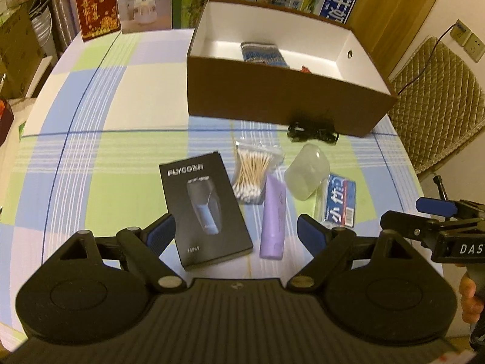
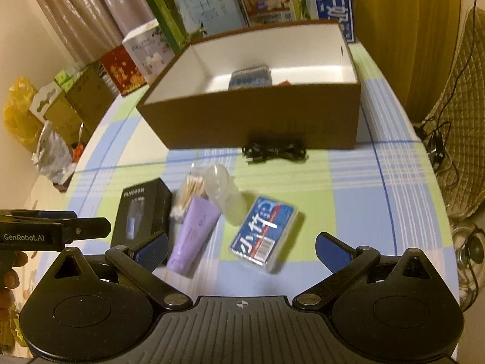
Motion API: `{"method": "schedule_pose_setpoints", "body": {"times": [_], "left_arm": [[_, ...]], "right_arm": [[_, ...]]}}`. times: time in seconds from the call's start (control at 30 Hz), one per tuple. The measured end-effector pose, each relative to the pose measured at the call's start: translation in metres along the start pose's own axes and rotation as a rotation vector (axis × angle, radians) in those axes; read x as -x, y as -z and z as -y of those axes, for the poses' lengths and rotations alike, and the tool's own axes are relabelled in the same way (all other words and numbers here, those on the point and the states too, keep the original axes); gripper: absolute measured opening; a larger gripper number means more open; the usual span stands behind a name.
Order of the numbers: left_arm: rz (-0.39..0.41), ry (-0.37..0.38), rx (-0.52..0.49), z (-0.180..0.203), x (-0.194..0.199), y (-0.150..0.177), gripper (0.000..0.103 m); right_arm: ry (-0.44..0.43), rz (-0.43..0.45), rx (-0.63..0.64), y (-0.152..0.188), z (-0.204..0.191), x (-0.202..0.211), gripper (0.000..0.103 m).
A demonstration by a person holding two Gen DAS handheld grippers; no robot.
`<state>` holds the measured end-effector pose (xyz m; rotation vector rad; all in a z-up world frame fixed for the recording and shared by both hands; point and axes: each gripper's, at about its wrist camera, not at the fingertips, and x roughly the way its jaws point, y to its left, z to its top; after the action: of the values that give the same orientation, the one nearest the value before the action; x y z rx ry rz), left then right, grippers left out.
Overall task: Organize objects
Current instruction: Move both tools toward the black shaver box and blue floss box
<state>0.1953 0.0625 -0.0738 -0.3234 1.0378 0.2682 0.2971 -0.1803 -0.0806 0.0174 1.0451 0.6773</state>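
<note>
Box (image 1: 272,97) holds a couple of things; the rest lie on the desk (image 1: 121,151). I hold both hand-held grippers, left (image 1: 233,233) and right (image 2: 241,248), wide and empty; next I should close on the blue pack (image 2: 262,236).

Grippers: two, left gripper (image 1: 235,235) and right gripper (image 2: 242,250), both with jaws spread.
Open cardboard box (image 1: 272,103): one, 12 o'clock on the table.
Items inside box: two visible, blue patterned pack (image 1: 263,52) and a small red item (image 1: 304,69), mostly hidden.
Black shaver box (image 1: 204,206): one.
Cotton swab bag (image 1: 254,171): one.
Purple tube (image 1: 273,217): one.
Clear plastic cup (image 1: 306,171): one.
Blue card pack (image 1: 341,200): one.
Black cable bundle (image 1: 313,132): one.
Cartons at 12 o'clock, behind box: several; exact count unclear.
</note>
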Motion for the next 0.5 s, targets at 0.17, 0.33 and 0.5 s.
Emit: {"method": "schedule_pose_setpoints", "body": {"times": [0.17,0.33,0.5], "left_arm": [[-0.021,-0.009,0.019,-0.005,-0.01,0.006,0.085],[-0.031,-0.017,0.033,-0.009,-0.017,0.007,0.085],[-0.039,-0.023,0.039,-0.011,-0.025,0.007,0.085]], "right_arm": [[0.02,-0.024,0.001,0.004,0.0,-0.011,0.101],[0.054,-0.041,0.0,0.007,0.002,-0.023,0.101],[0.081,-0.056,-0.011,0.009,0.006,-0.035,0.101]]}}
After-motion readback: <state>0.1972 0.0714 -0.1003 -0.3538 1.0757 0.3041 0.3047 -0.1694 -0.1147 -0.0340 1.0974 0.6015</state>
